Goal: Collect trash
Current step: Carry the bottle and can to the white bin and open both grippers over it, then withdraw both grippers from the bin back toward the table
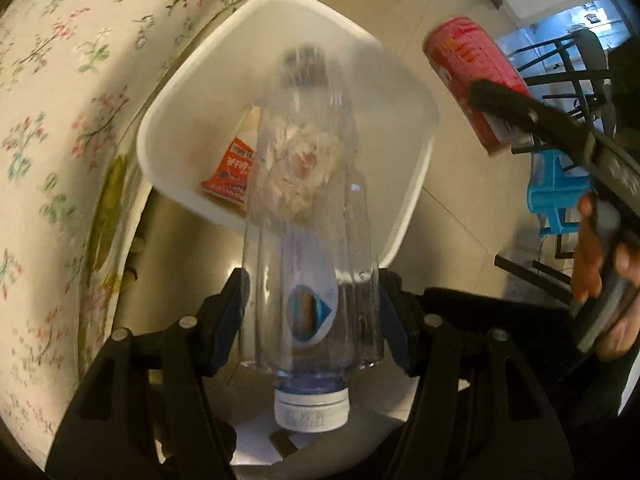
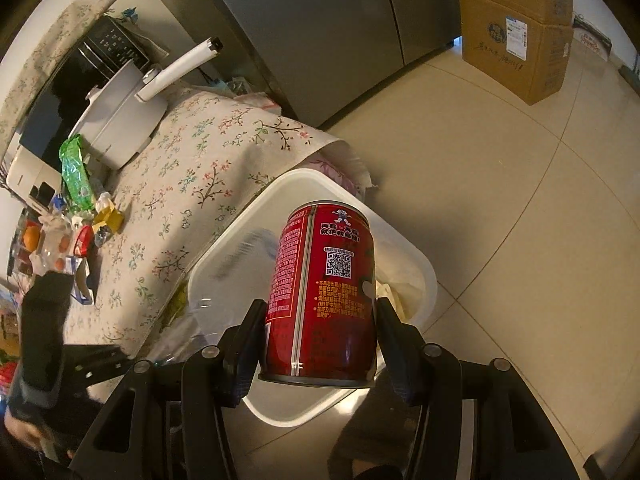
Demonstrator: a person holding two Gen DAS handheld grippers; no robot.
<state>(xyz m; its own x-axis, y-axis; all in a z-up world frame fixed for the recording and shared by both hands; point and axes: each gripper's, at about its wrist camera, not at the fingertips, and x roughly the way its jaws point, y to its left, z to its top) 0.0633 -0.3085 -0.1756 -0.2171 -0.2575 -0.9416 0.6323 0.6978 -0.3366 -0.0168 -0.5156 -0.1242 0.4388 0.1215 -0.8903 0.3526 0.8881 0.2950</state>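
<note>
Both grippers clamp trash over the white bin (image 1: 404,184): left gripper (image 1: 314,308) a blurred bottle (image 1: 312,220), right gripper (image 2: 320,332) a can (image 2: 324,296).

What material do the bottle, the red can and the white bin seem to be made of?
Bottle: clear thin plastic, glossy; the bin's contents show through it, and its cap is white.
Red can: probably painted metal; it has a smooth sheen, a printed label and a rolled rim at its end.
White bin: likely hard plastic, with a smooth matte rim and rounded corners.
</note>
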